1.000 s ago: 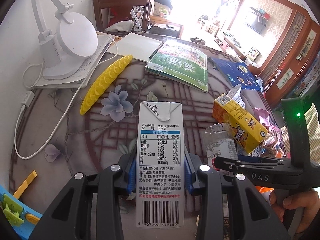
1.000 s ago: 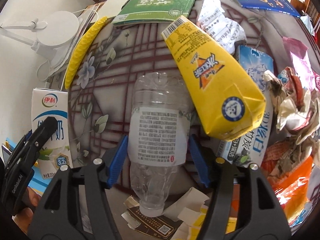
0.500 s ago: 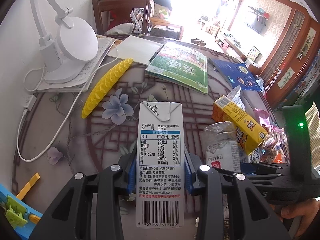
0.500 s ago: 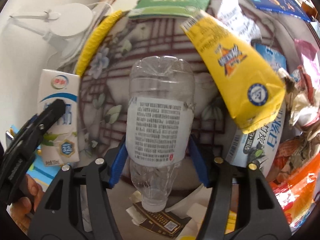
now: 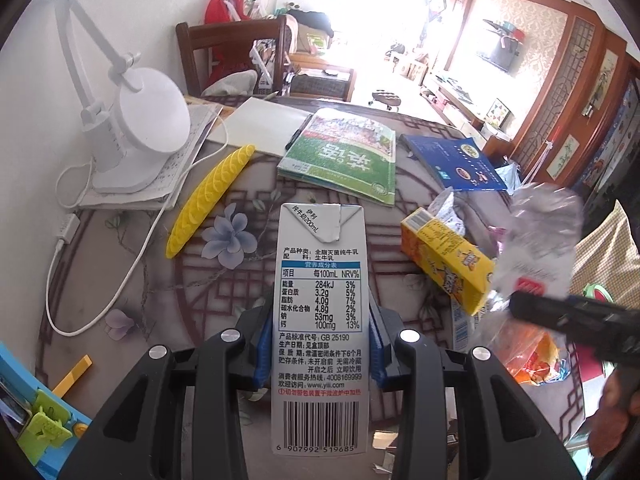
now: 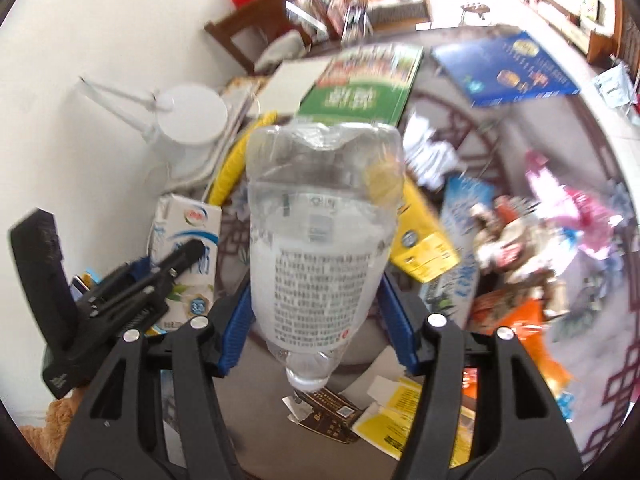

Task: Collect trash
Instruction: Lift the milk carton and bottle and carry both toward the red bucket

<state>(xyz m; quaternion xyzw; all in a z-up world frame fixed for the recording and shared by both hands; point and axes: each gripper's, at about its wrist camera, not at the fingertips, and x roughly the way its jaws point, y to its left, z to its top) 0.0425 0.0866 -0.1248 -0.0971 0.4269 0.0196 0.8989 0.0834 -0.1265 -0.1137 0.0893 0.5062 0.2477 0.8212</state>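
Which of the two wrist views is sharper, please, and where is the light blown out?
Left wrist view: sharp, the milk carton print readable; only the plastic bottle at right is smeared, and the window area at top is blown out. Right wrist view: soft with motion blur throughout, the bottle label unreadable.

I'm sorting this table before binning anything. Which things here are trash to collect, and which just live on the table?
Trash:
- milk carton, in the left gripper
- clear bottle, in the right gripper
- yellow carton
- crumpled wrappers

Lying about:
- lamp
- green book
- blue book
- yellow ruler
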